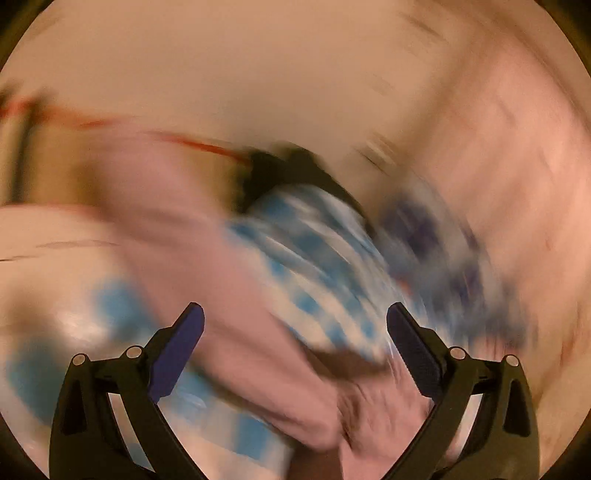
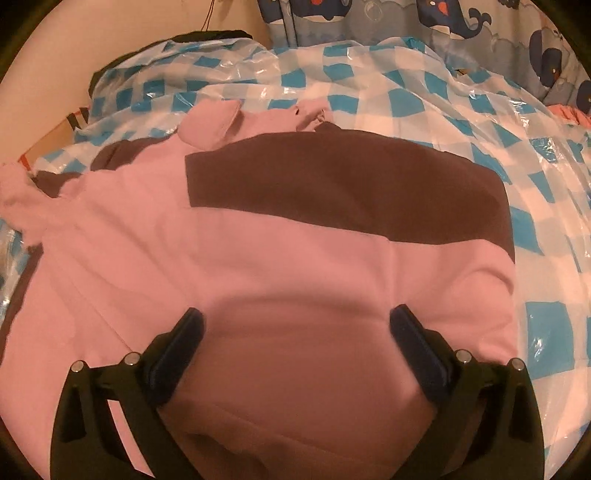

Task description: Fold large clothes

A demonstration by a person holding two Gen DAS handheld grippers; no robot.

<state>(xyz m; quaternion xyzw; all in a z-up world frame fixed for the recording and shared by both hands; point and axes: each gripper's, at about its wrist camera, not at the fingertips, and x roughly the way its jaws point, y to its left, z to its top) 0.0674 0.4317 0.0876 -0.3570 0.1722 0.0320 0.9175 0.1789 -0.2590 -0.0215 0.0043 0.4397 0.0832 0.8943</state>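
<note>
A large pink garment with a wide dark brown band lies spread on a blue-and-white checked plastic sheet. A pink sleeve cuff rests folded at its far edge. My right gripper hovers low over the near pink part, open, nothing between its fingers. The left wrist view is heavily motion-blurred: my left gripper stands open, with blurred pink cloth and the checked sheet beyond its fingers. Whether that cloth touches the left fingers is unclear.
A curtain with a whale print hangs behind the sheet at the far right. A cream wall stands at the far left, with a dark object at the sheet's back edge. Bare checked sheet lies right of the garment.
</note>
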